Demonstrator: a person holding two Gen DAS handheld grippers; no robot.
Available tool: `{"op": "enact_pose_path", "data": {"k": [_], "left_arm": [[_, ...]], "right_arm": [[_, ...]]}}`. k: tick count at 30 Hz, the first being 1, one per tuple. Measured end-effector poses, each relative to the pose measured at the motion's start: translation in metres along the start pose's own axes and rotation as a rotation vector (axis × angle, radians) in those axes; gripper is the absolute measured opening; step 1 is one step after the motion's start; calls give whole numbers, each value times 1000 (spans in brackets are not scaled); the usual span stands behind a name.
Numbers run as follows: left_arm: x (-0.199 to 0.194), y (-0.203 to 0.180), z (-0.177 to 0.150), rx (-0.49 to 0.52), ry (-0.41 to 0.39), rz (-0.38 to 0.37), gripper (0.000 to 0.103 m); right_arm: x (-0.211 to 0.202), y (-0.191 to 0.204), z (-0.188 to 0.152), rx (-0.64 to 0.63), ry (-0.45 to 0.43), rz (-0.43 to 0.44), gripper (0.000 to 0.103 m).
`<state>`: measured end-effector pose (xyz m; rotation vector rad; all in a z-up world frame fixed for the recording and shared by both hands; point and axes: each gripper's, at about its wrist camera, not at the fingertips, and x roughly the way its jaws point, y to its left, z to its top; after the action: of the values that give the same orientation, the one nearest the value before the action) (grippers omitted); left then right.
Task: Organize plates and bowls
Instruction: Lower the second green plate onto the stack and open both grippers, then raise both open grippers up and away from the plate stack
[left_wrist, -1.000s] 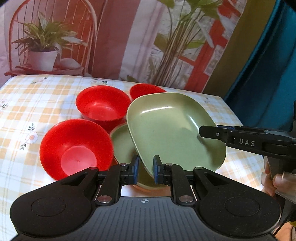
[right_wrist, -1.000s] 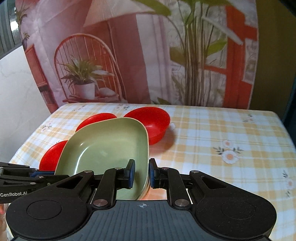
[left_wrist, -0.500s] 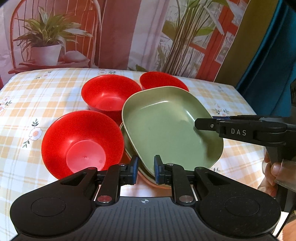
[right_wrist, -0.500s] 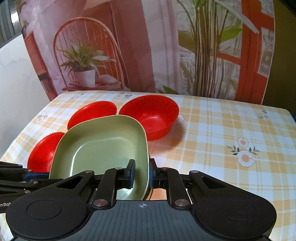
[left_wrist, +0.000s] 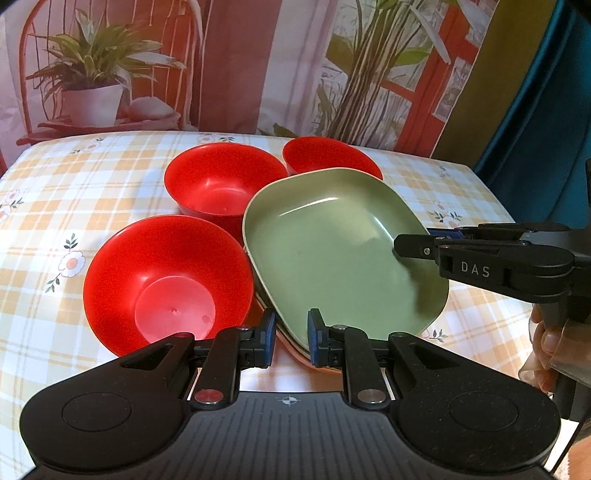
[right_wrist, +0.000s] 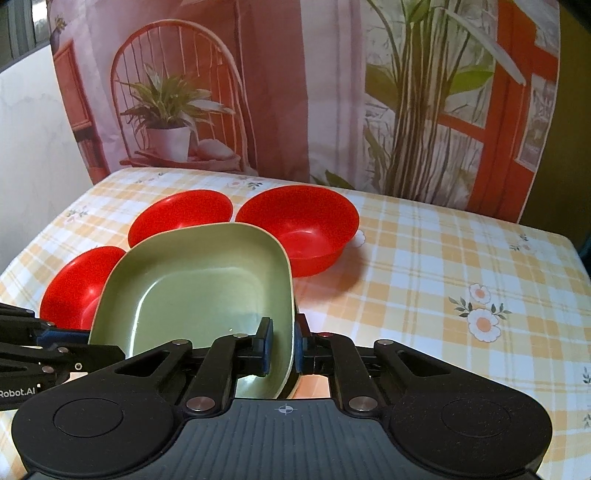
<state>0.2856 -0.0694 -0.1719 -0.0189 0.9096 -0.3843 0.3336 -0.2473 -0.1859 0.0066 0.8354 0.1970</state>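
While both grippers clamp its rim, the green plate has lowered onto another green plate, red bowls at nine to twelve o'clock; release seems next.

Left gripper, right gripper.

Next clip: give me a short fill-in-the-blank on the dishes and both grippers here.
1. The number of red bowls on the table is ____.
2. The plate both grippers pinch is coloured ____.
3. The right gripper grips the plate's ____.
4. Under the left gripper, the held plate lies over another ____.

Missing words: three; green; rim; plate
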Motion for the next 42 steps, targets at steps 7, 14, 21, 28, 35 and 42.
{"op": "enact_pose_path", "data": {"k": [7, 14, 21, 28, 35, 42], "left_arm": [[-2, 0, 0, 1, 1, -10, 19], [-5, 0, 1, -6, -2, -18, 19], [-8, -2, 2, 5, -7, -23, 25], [-13, 0, 2, 8, -19, -21, 25], [-20, 4, 7, 0, -32, -4, 25], [-35, 2, 26, 25, -81, 7, 25]], "right_arm": [[-1, 2, 0, -11, 14, -18, 11], [-4, 5, 1, -19, 29, -29, 11], [-6, 5, 2, -27, 42, -29, 10], [-7, 3, 0, -21, 52, -51, 7], [-13, 6, 1, -14, 45, -52, 8], [-23, 6, 18, 3, 12, -19, 20]]}}
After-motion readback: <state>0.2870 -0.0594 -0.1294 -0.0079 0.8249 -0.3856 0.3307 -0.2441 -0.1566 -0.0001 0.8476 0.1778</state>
